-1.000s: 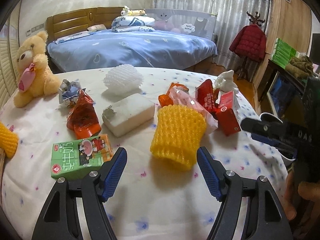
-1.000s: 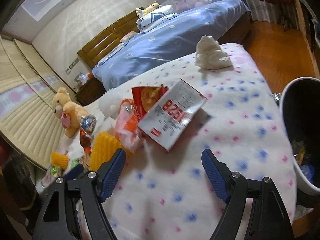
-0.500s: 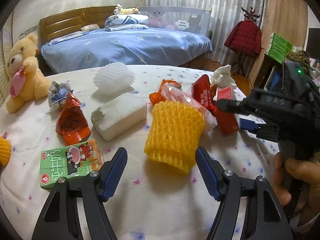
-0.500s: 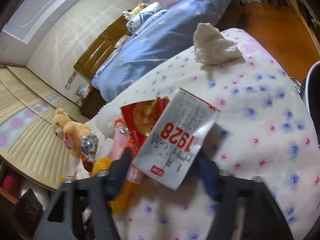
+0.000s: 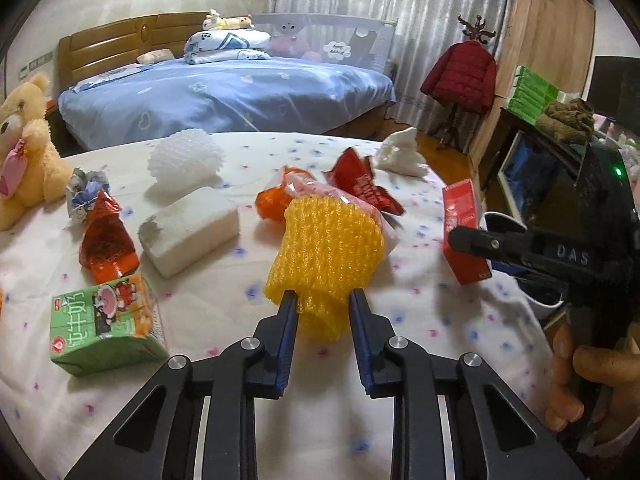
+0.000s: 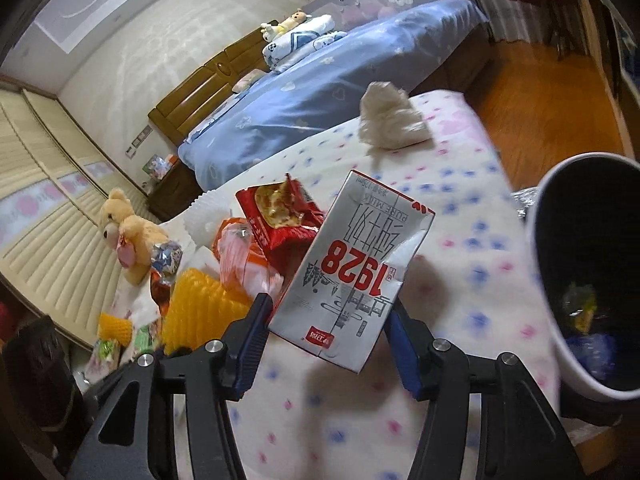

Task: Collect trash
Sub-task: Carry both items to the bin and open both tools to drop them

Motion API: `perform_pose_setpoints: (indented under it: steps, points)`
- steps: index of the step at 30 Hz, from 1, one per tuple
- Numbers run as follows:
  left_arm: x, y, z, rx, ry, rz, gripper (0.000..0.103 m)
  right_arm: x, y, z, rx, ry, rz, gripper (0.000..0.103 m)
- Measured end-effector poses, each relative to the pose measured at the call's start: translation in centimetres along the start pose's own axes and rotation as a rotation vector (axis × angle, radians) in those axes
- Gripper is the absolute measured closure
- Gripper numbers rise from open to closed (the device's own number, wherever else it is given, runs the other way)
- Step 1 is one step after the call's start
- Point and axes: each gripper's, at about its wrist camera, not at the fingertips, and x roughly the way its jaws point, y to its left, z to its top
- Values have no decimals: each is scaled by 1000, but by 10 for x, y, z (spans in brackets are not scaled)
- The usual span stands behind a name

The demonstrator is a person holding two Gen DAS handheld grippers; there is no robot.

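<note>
Left tongs (image 5: pixel 322 304) are clamped on the near, lower end of the yellow foam net (image 5: pixel 326 246), which is pinched narrow between the blue pads and flares out toward the far side above the surface (image 5: pixel 340 400). Right tongs (image 6: pixel 326 316) are clamped on the lower end of the 1928 milk carton (image 6: pixel 352 276), held tilted and clear of the cloth, its print reading upside down. The trash bin (image 6: pixel 538 264) stands just right of the carton, at the right edge of the surface, with wrappers inside. Left of the left tongs lies the green milk box (image 5: pixel 102 326). Farther off: a white foam block (image 5: pixel 192 234), a red wrapper (image 5: pixel 106 246), a white foam net (image 5: pixel 184 160) and a crumpled tissue (image 5: pixel 400 154) at the far right. A teddy bear (image 5: pixel 24 152) sits at the far left.
</note>
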Motion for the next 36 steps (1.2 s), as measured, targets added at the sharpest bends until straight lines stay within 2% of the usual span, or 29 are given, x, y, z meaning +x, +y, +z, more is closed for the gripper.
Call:
perform_pose_setpoints:
  steps: [10,22,36]
  points:
    - [-11,-36,-2,56,-23,-60,78,-43,-13,-17,-77,-37,-100,46]
    - [3,-75,0,110,3,-109,78,-79,-47,-26,-42,-76,-150,46]
    - [25,-122,5,171,22,-147,78,-101,-85,-24,-10,-94,-220,46]
